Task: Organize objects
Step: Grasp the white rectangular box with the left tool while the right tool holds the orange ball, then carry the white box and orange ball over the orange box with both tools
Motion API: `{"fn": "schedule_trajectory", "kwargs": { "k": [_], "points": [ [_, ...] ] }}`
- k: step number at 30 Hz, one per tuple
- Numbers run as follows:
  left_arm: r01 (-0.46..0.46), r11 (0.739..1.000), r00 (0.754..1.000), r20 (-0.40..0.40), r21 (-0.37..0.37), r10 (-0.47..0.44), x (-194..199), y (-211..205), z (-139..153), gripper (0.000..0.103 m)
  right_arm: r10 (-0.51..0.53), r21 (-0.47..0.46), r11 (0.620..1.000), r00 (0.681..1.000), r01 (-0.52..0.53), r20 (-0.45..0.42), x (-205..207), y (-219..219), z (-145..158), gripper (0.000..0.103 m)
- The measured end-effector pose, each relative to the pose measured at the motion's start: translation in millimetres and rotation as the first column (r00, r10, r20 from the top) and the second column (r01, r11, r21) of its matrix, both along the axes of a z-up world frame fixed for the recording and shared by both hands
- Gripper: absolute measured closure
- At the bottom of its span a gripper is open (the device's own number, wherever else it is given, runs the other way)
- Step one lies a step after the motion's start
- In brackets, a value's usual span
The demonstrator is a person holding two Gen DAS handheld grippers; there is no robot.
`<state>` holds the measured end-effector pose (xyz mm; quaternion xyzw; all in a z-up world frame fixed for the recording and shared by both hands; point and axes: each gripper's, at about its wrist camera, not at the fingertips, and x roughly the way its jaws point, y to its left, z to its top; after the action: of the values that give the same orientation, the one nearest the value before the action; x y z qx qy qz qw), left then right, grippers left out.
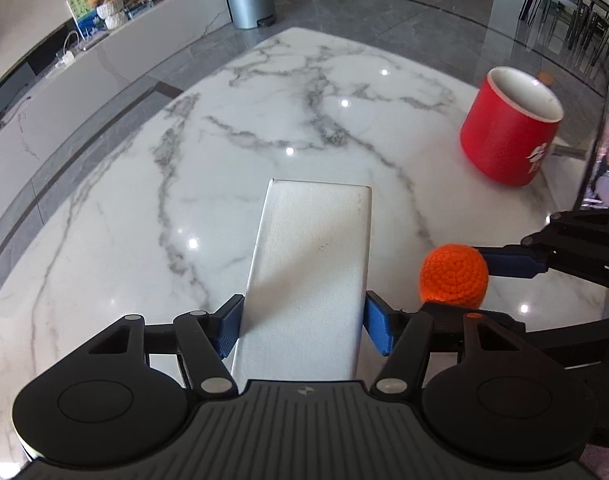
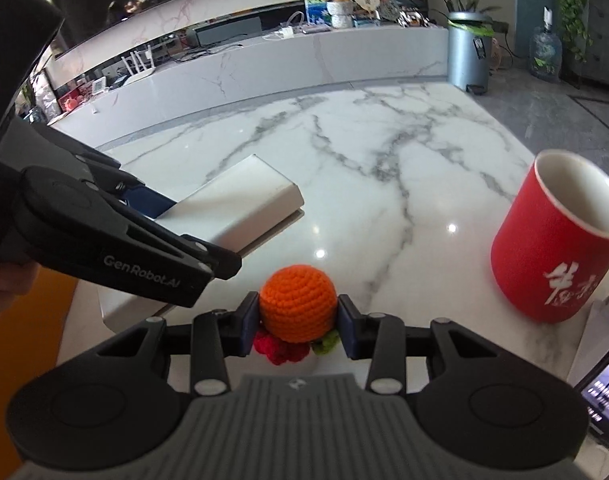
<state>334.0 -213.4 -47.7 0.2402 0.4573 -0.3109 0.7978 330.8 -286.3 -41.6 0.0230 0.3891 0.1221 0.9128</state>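
Left claw (image 1: pixel 302 322) grips one white box (image 1: pixel 308 272); right claw (image 2: pixel 298 322) grips one orange ball (image 2: pixel 298 306); one red mug (image 2: pixel 552 244).

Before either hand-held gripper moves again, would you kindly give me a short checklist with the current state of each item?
1. Left hand-held gripper clamped on the white box: ok.
2. Right hand-held gripper clamped on the orange crochet ball: ok.
3. Box lifted off the marble table: ok; its far end hangs above its reflection.
4. Red mug upright, apart from both grippers: ok.
5. Mug empty: cannot tell.
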Motion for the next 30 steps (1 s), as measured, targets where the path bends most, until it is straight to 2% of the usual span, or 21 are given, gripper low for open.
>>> {"fn": "schedule_trajectory", "kwargs": {
  "k": [5, 9, 13, 16, 22, 26, 30],
  "points": [
    [0.013, 0.999, 0.998, 0.055, -0.052, -0.010, -22.9, 23.3, 48.2, 0.030, 0.058, -0.034, 0.998, 0.995, -0.056, 0.078, -20.4, 11.8, 40.3, 0.061],
    [0.032, 0.998, 0.992, 0.123, -0.058, -0.025, -44.1, 51.0, 91.7, 0.030, 0.116, -0.016, 0.993, 0.985, -0.114, 0.124, -35.3, 22.2, 74.1, 0.061],
    [0.053, 0.999, 0.978, 0.201, 0.003, -0.053, -66.6, 84.6, 124.2, 0.030, 0.205, 0.009, 0.978, 0.965, -0.209, 0.161, -47.0, 45.1, 107.0, 0.061],
    [0.033, 0.998, 0.972, 0.231, 0.059, -0.045, -77.1, 112.1, 136.1, 0.030, 0.274, 0.026, 0.959, 0.946, -0.282, 0.174, -53.1, 68.3, 126.2, 0.061],
    [-0.006, 0.985, 0.966, 0.256, 0.175, -0.040, -90.8, 165.5, 132.7, 0.030, 0.409, -0.012, 0.910, 0.892, -0.415, 0.193, -66.1, 125.0, 146.2, 0.060],
    [0.006, 0.972, 0.967, 0.247, 0.234, -0.065, -92.9, 187.7, 112.9, 0.030, 0.474, -0.037, 0.879, 0.863, -0.475, 0.174, -69.0, 157.4, 146.3, 0.060],
    [0.048, 0.955, 0.968, 0.221, 0.292, -0.116, -90.1, 199.4, 86.9, 0.030, 0.512, -0.043, 0.859, 0.849, -0.511, 0.129, -64.6, 179.5, 142.4, 0.060]
  ]
}}
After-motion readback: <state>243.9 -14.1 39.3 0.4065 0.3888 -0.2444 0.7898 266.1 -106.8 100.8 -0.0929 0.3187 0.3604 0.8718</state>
